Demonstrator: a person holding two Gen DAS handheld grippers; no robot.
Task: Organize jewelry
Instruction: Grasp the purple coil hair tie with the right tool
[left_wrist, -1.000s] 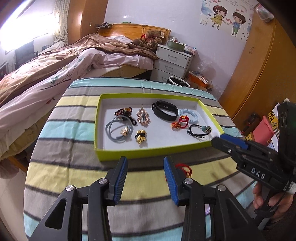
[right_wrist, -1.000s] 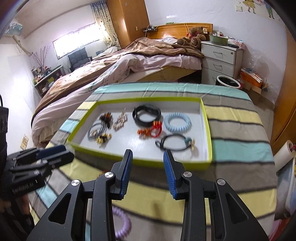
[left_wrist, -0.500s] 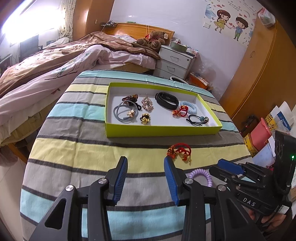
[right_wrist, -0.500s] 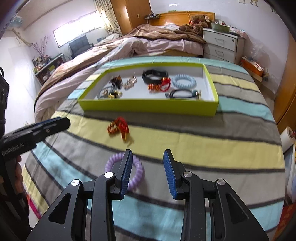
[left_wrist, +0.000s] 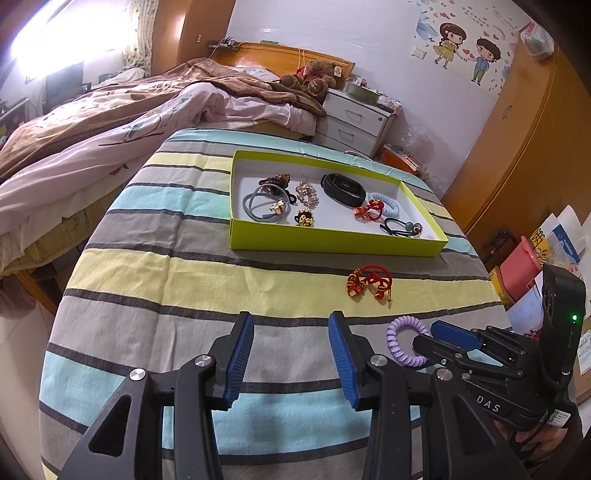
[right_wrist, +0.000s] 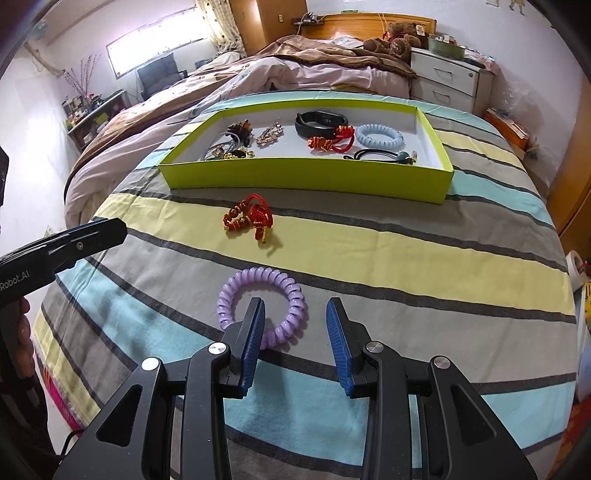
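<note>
The purple coil (right_wrist: 263, 306) lies flat on the striped cloth (right_wrist: 388, 258), near the table's near edge. The right gripper (right_wrist: 295, 325) hangs just over it with its jaws wide; the left finger (right_wrist: 253, 332) sits above the ring's hole and near rim, the right finger over bare cloth beside it. Whether a pad touches the coil cannot be told. In the left wrist view the coil (left_wrist: 400, 341) shows partly behind that gripper's tip.

Just beyond the coil, a little to the left, lies the red bracelet (right_wrist: 248, 218), apart from it, with a strip of bare cloth between. Farther still stands the green tray (right_wrist: 306, 177), its near wall facing the bracelet. Inside it are a black band (right_wrist: 321, 122), a blue coil (right_wrist: 379, 136), a second red bracelet (right_wrist: 330, 142), hair ties and small gold pieces.

The left gripper (left_wrist: 291, 354) hovers to the left over open cloth, jaws wide, holding nothing. Cloth to the right of the coil is bare up to the table's right edge. A bed (right_wrist: 295, 66) lies beyond the table.
</note>
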